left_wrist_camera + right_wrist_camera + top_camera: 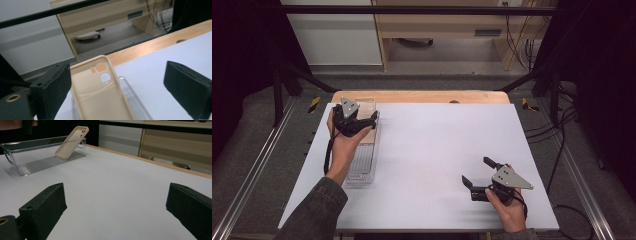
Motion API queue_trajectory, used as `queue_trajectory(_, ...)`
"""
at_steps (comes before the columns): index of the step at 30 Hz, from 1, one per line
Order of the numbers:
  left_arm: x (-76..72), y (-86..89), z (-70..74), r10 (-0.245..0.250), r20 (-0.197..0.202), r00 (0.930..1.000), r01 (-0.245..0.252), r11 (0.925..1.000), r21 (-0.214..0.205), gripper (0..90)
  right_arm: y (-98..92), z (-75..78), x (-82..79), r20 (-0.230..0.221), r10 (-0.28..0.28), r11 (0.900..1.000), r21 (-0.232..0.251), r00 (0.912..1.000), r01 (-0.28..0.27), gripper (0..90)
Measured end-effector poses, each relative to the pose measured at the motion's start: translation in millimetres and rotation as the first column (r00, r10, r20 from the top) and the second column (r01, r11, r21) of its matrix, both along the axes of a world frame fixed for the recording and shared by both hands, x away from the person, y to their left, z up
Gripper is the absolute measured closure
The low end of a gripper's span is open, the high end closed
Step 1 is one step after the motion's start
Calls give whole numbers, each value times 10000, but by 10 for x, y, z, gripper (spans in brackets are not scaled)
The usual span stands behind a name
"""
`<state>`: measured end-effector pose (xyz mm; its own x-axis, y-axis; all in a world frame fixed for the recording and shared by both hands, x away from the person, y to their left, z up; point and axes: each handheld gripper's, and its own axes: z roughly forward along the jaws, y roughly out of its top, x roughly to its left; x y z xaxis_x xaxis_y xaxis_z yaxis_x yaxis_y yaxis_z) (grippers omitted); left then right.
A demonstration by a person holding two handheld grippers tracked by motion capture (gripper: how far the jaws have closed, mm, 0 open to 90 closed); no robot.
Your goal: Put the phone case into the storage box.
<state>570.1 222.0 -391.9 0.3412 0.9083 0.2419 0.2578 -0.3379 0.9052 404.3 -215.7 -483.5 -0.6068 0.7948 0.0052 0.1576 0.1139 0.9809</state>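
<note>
Left tongs (117,82) spread wide, hovering around phone case (100,95) that leans tilted in clear bin (37,162) at the bench's (437,150) left edge, likely lining up a grab. Right tongs (479,176) spread, parked apart.

Phone case (71,142) leaning in clear tray (30,166) at table's (437,150) far left; right claw (482,176) near right.
</note>
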Motion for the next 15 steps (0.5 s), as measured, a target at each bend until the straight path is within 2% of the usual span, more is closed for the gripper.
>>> queue_trajectory(1, -16, -6, 5, 42, 136, 9999, -45, 9996, 273, 50, 2, 2, -2, -6, -14, 10000, 5, 10000, 14, 27)
queue_trajectory(4, -49, -5, 27, -1, 253, 9997, -11, 9989, 471, 38, 4, 0, -3, -9, -8, 10000, -50, 10000, 8, 27)
queue_trajectory(11, -97, -10, 76, -160, 283, 9995, 148, 9989, 441, 33, -3, -2, -2, -5, -29, 10000, -51, 10000, 29, 27)
queue_trajectory(15, -154, -32, 117, -422, 298, 9987, 409, 9982, 446, 33, -7, -3, -3, -9, -58, 10000, -49, 10000, 58, 27)
